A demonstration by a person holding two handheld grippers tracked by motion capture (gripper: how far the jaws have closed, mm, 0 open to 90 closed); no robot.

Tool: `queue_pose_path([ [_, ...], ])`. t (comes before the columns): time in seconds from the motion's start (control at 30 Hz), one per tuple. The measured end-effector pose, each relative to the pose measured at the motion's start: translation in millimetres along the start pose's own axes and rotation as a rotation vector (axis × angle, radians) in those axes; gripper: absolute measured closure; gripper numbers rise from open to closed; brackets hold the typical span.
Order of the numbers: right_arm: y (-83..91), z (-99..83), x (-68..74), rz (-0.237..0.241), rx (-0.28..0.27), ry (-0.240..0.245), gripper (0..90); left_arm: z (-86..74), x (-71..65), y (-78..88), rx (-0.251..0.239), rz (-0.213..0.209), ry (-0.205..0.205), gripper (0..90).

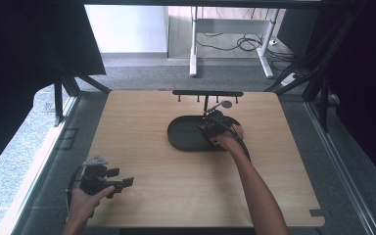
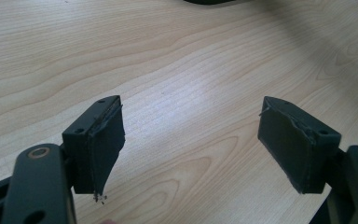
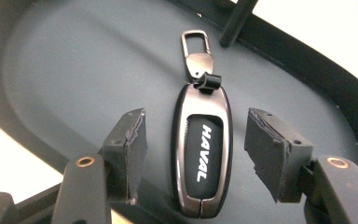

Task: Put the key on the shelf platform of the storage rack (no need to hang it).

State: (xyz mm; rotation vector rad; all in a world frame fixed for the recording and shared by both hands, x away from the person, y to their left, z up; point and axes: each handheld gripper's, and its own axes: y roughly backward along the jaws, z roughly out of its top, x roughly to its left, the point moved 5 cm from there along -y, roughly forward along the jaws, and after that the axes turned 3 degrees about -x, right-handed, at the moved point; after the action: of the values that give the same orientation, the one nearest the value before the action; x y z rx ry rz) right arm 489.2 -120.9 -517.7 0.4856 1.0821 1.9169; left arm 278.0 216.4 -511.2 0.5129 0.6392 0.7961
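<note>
Right gripper (image 3: pixel 193 154): jaws parted, pads clear of the key fob (image 3: pixel 203 154) lying between them. Fob: dark metal case, black inset lettered HAVAL, clip at far end. Beneath: black oval tray (image 3: pixel 65 70), thin black post beyond. Left gripper (image 2: pixel 191 149): jaws spread wide, nothing held, over light wood table (image 1: pixel 142 122). Grey floor surrounds.

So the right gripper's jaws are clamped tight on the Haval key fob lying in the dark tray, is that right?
Not quite. In the right gripper view the right gripper stands open: its jaws sit either side of the key fob with gaps, not touching it. The fob does lie in the dark tray.
</note>
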Motion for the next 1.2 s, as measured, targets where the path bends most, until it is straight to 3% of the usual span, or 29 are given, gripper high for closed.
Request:
queue_pose_path([
  [0.37, 33.5, -3.7, 6.4, 0.023, -0.063, 0.039, 39.6, 0.1, -2.2, -1.3, 0.003, -0.002, -0.005, 22.9],
  [0.63, 61.3, -20.0, 13.2, 0.076, -0.146, 0.059, 39.3, 0.0, -3.1, -2.3, 0.007, -0.001, -0.007, 22.9],
  [0.93, 85.1, -66.9, 23.1, 0.128, -0.205, 0.068, 39.0, -0.7, -5.5, -5.0, 0.013, 0.001, -0.009, 22.9],
  [1.2, 87.8, -112.8, 28.6, 0.155, -0.215, 0.062, 39.2, -1.2, -7.1, -7.2, 0.022, 0.002, -0.013, 22.8],
])
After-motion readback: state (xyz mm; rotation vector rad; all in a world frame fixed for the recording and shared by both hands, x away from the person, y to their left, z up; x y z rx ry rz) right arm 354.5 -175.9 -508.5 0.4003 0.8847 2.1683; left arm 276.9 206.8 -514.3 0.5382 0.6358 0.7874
